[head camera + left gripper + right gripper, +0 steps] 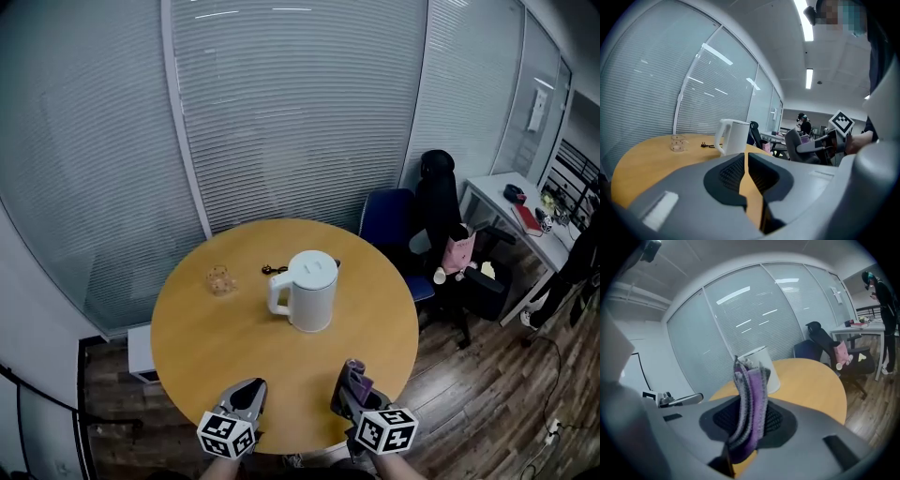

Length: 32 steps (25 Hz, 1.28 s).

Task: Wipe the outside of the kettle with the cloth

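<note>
One round wooden desk (234, 352) is carrying three things. A single white kettle (310, 291) is standing upright near its middle, lid on, with its handle facing left in the head view. One small clear glass (219, 279) is sitting well to the kettle's left. One small dark object (274, 270), possibly a plug or a bit of cord but too small to tell, is lying between them, nearer the kettle's far side. Two hand-held grippers are hovering over the near edge of the desk, well apart from the kettle and both pointing toward it. The left hand-held gripper (251, 386) is keeping its jaws closed together with nothing between them. The right hand-held gripper (351, 380) is clamping one folded purple and grey cloth (751, 399), which is sticking up from between its jaws. Beyond the desk, on the right, two office chairs are standing side by side, one blue (386, 217) and one black (441, 202). The black one is holding one pink plush toy (459, 251). One white desk (497, 192) is standing behind them.
</note>
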Available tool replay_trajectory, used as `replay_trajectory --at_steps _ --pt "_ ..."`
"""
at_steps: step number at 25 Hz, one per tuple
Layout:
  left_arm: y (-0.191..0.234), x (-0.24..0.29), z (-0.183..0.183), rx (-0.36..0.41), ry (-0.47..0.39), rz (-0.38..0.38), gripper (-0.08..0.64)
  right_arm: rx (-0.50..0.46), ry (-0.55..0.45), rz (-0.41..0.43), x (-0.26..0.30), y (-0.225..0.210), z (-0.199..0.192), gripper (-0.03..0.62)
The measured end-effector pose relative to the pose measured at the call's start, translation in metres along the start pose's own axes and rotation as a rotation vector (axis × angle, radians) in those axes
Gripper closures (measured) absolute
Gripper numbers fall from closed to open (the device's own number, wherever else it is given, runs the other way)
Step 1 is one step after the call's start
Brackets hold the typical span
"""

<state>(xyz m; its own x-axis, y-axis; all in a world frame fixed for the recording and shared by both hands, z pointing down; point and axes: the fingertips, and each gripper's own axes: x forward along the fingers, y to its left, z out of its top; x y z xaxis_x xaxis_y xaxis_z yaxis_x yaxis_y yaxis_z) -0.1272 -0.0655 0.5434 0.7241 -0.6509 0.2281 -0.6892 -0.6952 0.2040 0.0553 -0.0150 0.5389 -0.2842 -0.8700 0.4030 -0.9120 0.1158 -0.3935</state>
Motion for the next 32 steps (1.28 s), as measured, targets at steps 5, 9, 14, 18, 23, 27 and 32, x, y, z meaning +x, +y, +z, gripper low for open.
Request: replay_trajectory --at_steps 5,9,14,18,23,27,32 --pt "0.024 0.018 0.005 0.019 0.008 -0.037 0.546 0.000 -0.010 -0.025 0.017 0.007 0.002 0.497" --pt "0.035 0.037 0.013 0.026 0.002 -0.049 0.546 -0.026 -0.007 -0.025 0.033 0.009 0.010 0.497" --pt "0.048 0.064 0.027 0.053 -0.009 -0.044 0.546 -0.043 -0.003 -0.002 0.057 0.003 0.026 0.497" --pt "0.060 0.088 0.039 0.087 -0.015 -0.009 0.545 -0.075 0.022 0.036 0.073 -0.002 0.038 0.497" --pt "0.076 0.121 0.057 0.109 -0.025 0.037 0.457 -0.105 0.054 0.088 0.093 -0.010 0.052 0.497" --pt "0.087 0.146 0.064 0.127 -0.013 0.060 0.405 -0.118 0.074 0.121 0.105 -0.015 0.060 0.497" --pt "0.104 0.174 0.071 0.160 0.012 0.071 0.327 -0.128 0.092 0.155 0.117 -0.019 0.068 0.497"
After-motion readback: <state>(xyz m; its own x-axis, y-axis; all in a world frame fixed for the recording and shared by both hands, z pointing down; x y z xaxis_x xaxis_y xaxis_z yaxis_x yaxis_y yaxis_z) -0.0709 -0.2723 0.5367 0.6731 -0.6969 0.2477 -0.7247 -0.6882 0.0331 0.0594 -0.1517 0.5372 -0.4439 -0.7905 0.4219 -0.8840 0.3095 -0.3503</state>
